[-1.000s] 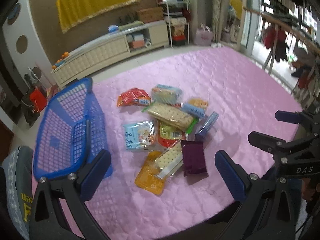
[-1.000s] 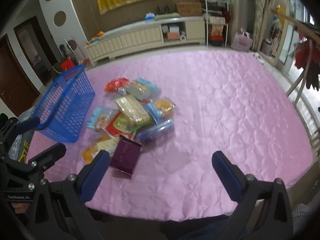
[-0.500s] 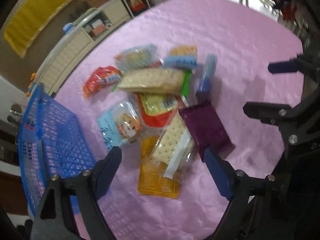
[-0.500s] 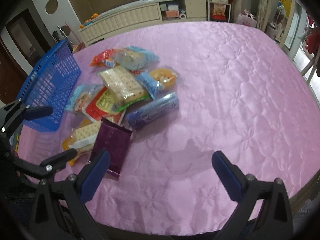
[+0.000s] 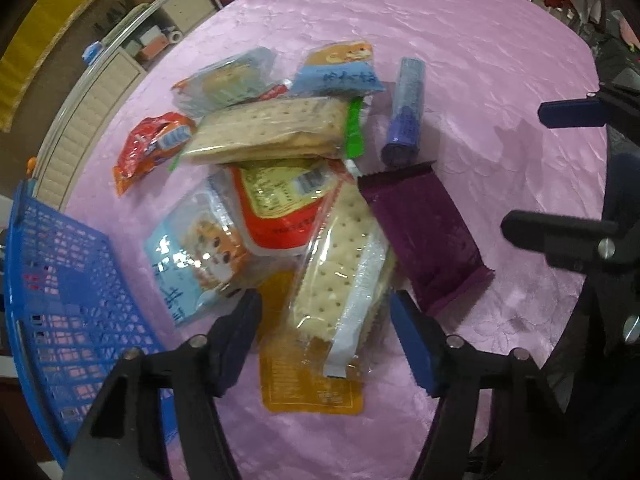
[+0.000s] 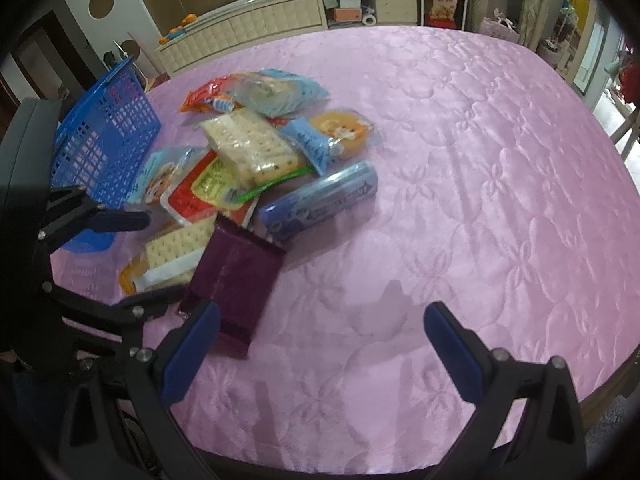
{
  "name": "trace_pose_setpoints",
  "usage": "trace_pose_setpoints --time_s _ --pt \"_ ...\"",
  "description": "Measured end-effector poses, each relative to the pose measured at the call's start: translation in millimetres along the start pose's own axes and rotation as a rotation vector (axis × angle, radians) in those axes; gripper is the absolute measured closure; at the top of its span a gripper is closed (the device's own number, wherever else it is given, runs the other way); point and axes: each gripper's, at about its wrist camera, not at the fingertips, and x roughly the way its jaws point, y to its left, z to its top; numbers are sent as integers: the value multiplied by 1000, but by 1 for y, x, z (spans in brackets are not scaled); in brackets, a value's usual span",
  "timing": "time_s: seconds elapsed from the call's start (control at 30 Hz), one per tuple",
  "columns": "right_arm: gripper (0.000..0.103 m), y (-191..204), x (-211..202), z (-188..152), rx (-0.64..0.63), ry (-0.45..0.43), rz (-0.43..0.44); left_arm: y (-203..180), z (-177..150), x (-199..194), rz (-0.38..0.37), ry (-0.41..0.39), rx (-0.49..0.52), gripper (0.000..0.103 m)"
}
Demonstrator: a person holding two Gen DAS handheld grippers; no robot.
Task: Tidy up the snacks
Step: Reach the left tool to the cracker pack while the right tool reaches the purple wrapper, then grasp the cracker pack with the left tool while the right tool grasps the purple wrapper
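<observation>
Clear-wrapped cracker pack (image 5: 340,276) between closing left gripper (image 5: 326,338) fingers (image 5: 236,334)

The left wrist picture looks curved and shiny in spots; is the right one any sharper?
Left wrist view: fisheye bends the table edge, and glare flecks the cartoon-face packet. Right wrist view: same bulge, dark corners; the purple packet is smeared with blur, and a soft shadow lies on the pink cloth.

A home living room: a round table under a quilted pink satin cloth (image 6: 460,168) fills the middle; along the top of the frame runs a long cream low cabinet (image 6: 280,20) with open shelves, above it a yellow fringed cloth (image 5: 44,28), and at far right hanging laundry (image 6: 628,80).
</observation>
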Motion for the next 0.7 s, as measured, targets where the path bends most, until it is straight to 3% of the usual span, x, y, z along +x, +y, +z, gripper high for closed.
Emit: trace_pose_setpoints --time_s 0.17,0.2,0.27,0.5,0.7 --pt "0 0 1 -3 11 19 6 -5 -1 12 -15 15 36 38" --pt "0 0 0 -3 11 17 3 -4 -2 11 -23 10 27 47" --pt "0 -1 -2 -2 14 18 -2 0 -1 9 -42 3 -11 54" --pt "0 -5 -3 -2 74 46 46 10 -13 -16 -39 -82 -101 58" --pt "0 1 6 3 158 81 83 27 -25 -35 13 -151 -187 58"
